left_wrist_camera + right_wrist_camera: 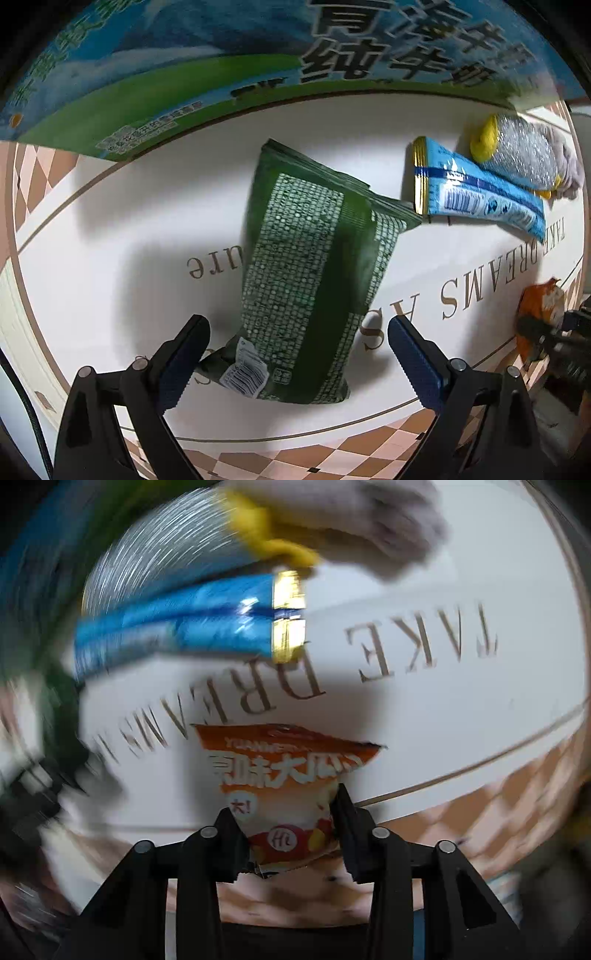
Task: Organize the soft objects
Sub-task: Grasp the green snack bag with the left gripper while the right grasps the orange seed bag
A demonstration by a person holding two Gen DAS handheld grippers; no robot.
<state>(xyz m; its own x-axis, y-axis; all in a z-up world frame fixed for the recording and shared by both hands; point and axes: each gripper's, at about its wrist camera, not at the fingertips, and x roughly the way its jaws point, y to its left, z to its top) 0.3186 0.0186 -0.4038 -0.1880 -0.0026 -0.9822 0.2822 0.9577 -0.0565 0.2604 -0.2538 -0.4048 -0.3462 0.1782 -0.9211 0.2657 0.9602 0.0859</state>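
Left wrist view looks almost straight down on a white mat (pixel 110 229) printed with brown lettering, and the left gripper (pixel 297 354) hangs over a green packet (pixel 314 266) with its jaws wide apart, one on either side of the packet's near end and neither touching it. The packet lies flat in the middle of the mat. Near the mat's far right edge a blue packet (pixel 480 192) lies with a silver scourer (pixel 524 155) resting on it, a yellow piece (pixel 484 140) at the scourer's end and a grey cloth (pixel 569 162) just behind. In the right wrist view, which is heavily blurred, the right gripper (pixel 286 834) has its jaws pressed onto the lower part of an orange packet (pixel 284 771), which looks lifted off the mat, though the blur leaves that unsure. The same packet and gripper show small at the right edge of the left view. As for progress, I judge the sorting is at an early or middle stage: one item is in hand, one is about to be gripped, and three or four others lie in a loose cluster. The only likely container is a large printed carton (pixel 184 74) along the mat's far side; only its outer wall shows, so what it holds, if anything, cannot be told.
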